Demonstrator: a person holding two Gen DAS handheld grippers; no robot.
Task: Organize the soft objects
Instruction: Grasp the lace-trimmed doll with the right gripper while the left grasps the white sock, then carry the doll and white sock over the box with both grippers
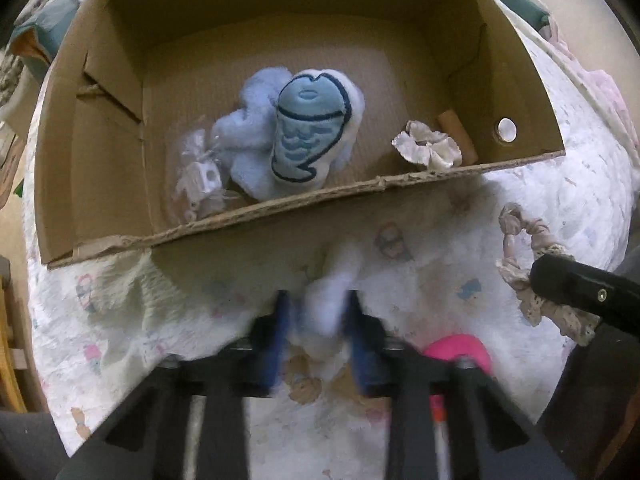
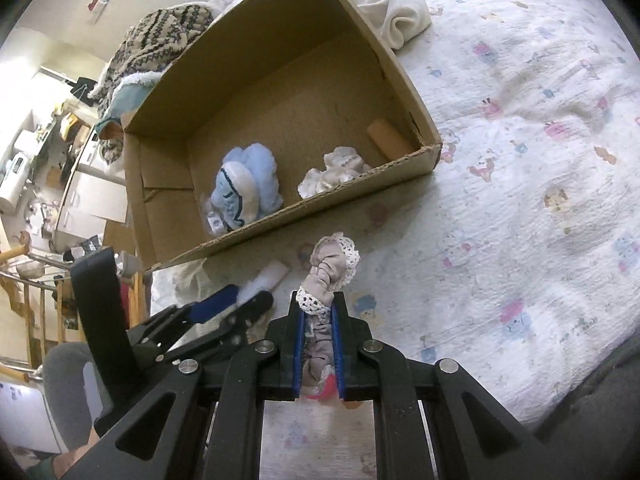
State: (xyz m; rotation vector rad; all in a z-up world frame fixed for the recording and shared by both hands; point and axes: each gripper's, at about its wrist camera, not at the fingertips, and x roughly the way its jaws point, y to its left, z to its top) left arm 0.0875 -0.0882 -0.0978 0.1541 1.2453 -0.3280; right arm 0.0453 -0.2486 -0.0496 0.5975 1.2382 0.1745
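An open cardboard box point(image 1: 280, 210) point(image 2: 360, 178) stands on the bed. Inside lie a blue fish plush point(image 1: 308, 124) point(image 2: 244, 190), a cream scrunchie point(image 1: 428, 148) point(image 2: 336, 172), a small packet point(image 1: 200, 176) and a tan roll point(image 1: 458, 132) point(image 2: 390, 138). My left gripper point(image 1: 318, 304) point(image 2: 250, 300) is shut on a white fluffy piece point(image 1: 328, 300) point(image 2: 272, 274), held in front of the box's near wall. My right gripper point(image 2: 318, 300) is shut on a beige lace-trimmed scrunchie point(image 2: 332, 264) point(image 1: 520, 256), just right of the left gripper.
A printed white quilt point(image 2: 520, 160) covers the bed. A pink soft object point(image 1: 460, 350) lies below the grippers. A cream cloth point(image 2: 400, 12) lies beyond the box's far corner. A knitted blanket point(image 2: 160, 36) is piled behind the box. Room furniture is at the left.
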